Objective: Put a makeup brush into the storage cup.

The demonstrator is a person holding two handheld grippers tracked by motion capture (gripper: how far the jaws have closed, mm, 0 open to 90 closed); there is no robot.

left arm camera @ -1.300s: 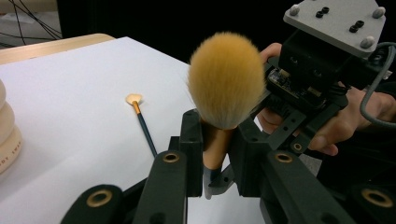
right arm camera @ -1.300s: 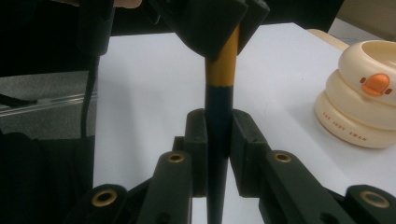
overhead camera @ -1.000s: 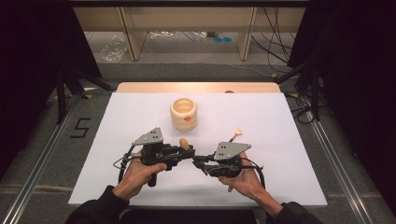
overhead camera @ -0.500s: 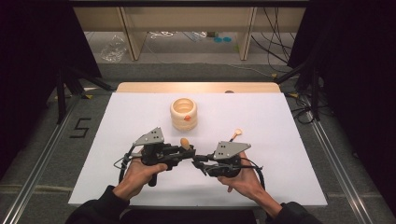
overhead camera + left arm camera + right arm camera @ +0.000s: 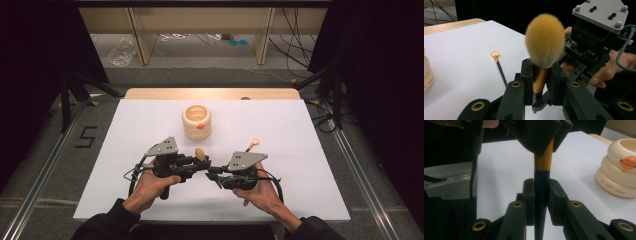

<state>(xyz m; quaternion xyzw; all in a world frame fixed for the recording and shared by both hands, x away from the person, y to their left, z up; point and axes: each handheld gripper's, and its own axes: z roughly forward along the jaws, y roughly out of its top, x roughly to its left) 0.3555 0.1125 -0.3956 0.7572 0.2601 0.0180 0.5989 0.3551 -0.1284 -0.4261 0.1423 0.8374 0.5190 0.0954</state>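
Two brushes, one cup, two claws. Big brush: clamped by left claw at the gold ferrule and right claw at the dark handle, above the counter. Small brush: lying on counter. Cup: farther back.

The left tool is closed on the gold ferrule of a makeup brush, whose fluffy orange-yellow bristles stand up above the two black jaws. Just behind the brush, at the right, is the right tool with its grey three-cornered plate on top and a grey cable, held by a hand. On the white bench, at the left of the brush, lies a small fan brush with a dark handle. A cream ringed holder is at the left edge.
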